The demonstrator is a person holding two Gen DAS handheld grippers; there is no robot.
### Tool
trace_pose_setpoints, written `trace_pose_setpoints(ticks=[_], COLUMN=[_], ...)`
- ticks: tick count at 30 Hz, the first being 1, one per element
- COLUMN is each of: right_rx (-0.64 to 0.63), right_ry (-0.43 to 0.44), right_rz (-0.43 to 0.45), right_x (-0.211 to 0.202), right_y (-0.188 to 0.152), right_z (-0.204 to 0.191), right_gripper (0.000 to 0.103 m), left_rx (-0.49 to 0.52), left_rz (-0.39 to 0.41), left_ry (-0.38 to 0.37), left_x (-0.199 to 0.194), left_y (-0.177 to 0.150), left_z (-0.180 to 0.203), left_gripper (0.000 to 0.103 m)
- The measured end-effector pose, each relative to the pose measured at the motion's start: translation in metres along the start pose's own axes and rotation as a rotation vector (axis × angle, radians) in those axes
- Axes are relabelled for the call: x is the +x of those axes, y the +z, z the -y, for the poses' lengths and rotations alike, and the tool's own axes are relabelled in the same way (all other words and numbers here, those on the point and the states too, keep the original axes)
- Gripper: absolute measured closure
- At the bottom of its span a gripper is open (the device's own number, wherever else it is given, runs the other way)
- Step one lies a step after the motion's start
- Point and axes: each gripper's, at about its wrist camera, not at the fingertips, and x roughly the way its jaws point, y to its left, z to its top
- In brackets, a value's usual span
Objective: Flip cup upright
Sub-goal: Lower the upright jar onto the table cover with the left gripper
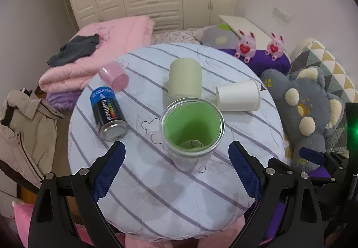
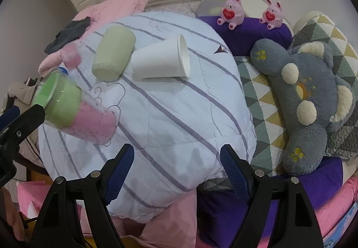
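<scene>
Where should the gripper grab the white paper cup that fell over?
Probably around the middle of the white paper cup, closing across its round sides from above. It lies on its side on the striped cloth, open mouth toward the right, so the thin rim could crush. The open right gripper is nearer.

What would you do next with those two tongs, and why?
Probably reach the right gripper forward to the white paper cup. It lies on its side with its mouth facing right, and the gripper is open. The clear cup seems already upright, with the open left gripper not touching it.
</scene>
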Motion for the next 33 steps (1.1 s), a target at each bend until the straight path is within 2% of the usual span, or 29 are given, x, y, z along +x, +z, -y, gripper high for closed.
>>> trace_pose_setpoints(ticks=[17, 20, 23, 28, 33], right_rx=[-0.062, -0.058, -0.066, -0.079, -0.078], right_ry=[0.032, 0.036, 0.041, 0.049, 0.049], right_rz=[0.186, 0.246, 0.311, 0.429, 0.557], right_x=[-0.031, -0.036, -0.043, -0.053, -0.061], right_y=[-0.05, -0.058, -0.064, -0.071, -0.078], right_z=[-0.041, -0.044, -0.049, -0.056, -0.063], right_gripper=[0.022, 0.022, 0.022, 0.022, 0.022], left_rx=[-0.027, -0.027, -0.025, -0.042, -0.026], left_rz=[0.106, 0.154, 0.168, 0.257, 0.346], left_ry=[-0.003, 0.01, -0.006, -0.018, 0.026], left_x=[-0.026, -0.027, -0.024, -0.025, -0.022], left_y=[-0.056, -0.065, -0.072, -0.081, -0.087], left_z=[-0.035, -0.038, -0.042, -0.05, -0.052], left_gripper=[0.008, 0.008, 0.008, 0.008, 0.008])
